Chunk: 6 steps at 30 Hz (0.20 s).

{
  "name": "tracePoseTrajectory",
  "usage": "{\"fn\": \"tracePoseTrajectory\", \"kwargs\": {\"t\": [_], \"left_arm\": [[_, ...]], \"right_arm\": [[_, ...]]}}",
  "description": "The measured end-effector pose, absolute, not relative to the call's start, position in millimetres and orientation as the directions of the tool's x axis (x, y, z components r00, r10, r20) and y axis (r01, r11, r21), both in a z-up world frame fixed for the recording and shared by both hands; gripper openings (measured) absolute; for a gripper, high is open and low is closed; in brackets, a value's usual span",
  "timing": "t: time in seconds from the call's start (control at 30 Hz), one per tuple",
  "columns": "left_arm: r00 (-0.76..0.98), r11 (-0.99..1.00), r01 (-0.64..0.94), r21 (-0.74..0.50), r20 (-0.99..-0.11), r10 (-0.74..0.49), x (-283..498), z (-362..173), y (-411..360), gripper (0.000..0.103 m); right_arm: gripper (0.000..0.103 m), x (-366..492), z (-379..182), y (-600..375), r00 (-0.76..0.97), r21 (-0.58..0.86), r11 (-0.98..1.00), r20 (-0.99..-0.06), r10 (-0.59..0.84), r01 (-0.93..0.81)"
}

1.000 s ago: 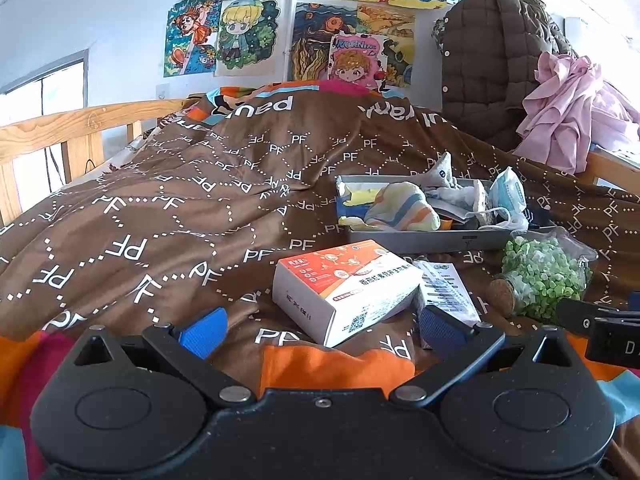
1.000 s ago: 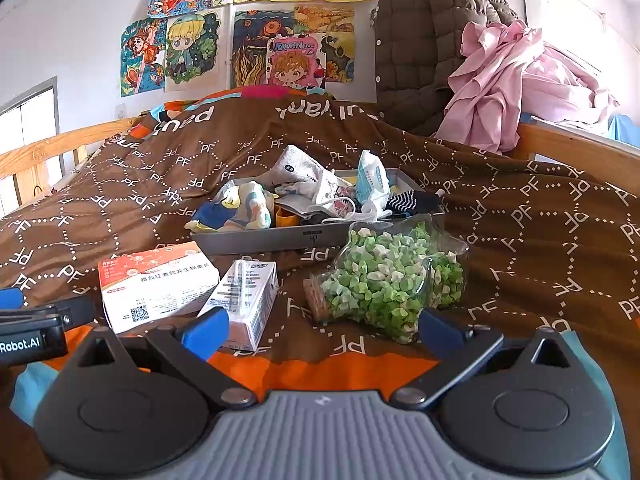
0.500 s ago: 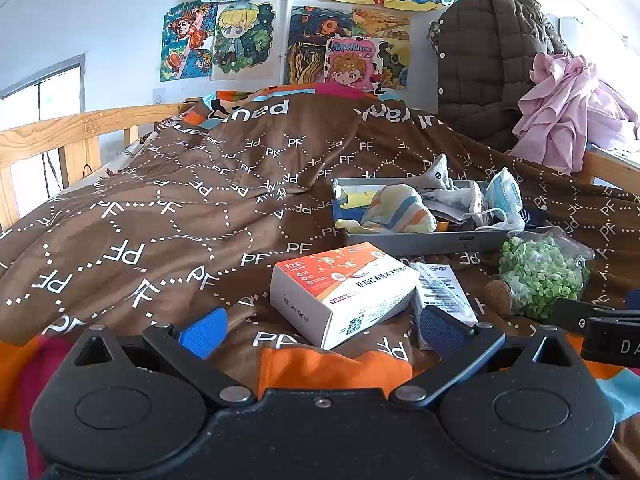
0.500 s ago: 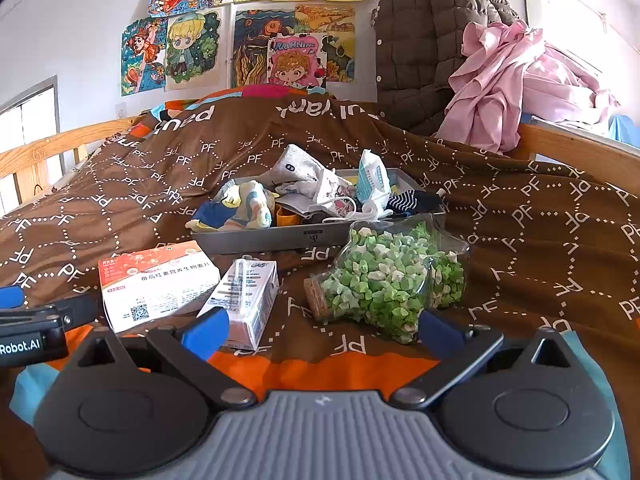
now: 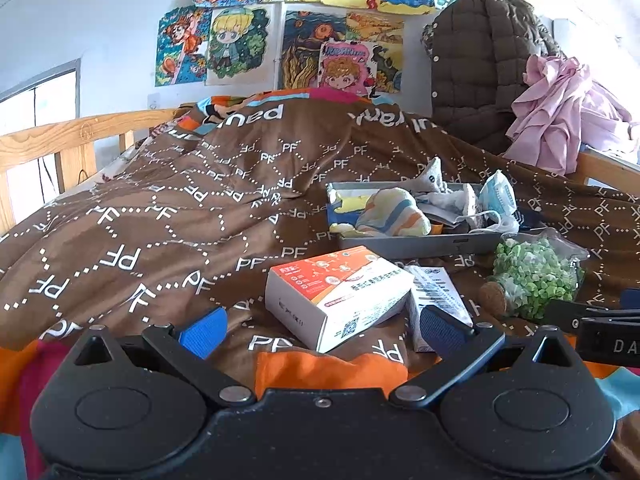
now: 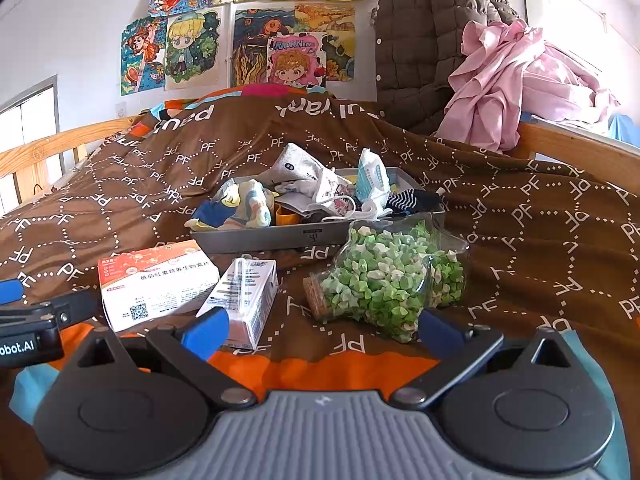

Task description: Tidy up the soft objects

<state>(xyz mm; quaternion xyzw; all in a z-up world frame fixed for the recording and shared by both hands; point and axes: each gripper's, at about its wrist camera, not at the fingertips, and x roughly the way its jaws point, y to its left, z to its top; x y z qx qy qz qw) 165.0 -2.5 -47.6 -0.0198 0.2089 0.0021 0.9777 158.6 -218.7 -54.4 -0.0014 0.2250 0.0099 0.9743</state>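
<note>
Left wrist view: left gripper [image 5: 320,330] hangs low over the brown quilt [image 5: 160,216], jaws spread wide, nothing btwn the blue pads [image 5: 204,330]. Orange/white box [image 5: 340,292] lies flat just ahead, long axis running diagonally, near corner pointing at the camera; it sits inside the span of the jaws but isn't touched. Small white carton [image 5: 434,296] lies right beside it, touching or nearly so.

Grey tray [image 5: 420,242] sits further back on the quilt, long axis left-right across the view. It's piled w/ soft stuff: a striped pastel plush [image 5: 394,214] at the left end, lying on its side, a grey-white sock [image 5: 430,176] sticking up above the far rim, a blue-white face mask pack [image 5: 498,196] standing at the right end. Items overlap; can't tell exactly what touches what.

Right wrist view: right gripper [image 6: 322,330] also wide open, holding nothing. Clear bottle of green paper stars [image 6: 384,280] lies on its side just ahead, cork [image 6: 314,294] pointing left, long axis left-right, just in front of the tray. Dark striped sock [image 6: 412,202] shows at the tray's right end.

Wall behind: cartoon drawings [image 6: 240,40], brown padded jacket [image 6: 420,48], pink cloth [image 6: 516,80].
</note>
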Motion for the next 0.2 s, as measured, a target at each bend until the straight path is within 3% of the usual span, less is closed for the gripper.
{"fn": "tracePoseTrajectory", "kwargs": {"t": [0.2], "left_arm": [[0.911,0.999,-0.006,-0.035,-0.413,-0.009,166.3,-47.2,-3.3,0.102]], "right_arm": [[0.103,158.8,-54.4,-219.1,0.898,0.001,1.000,-0.440,0.020,-0.021]]}}
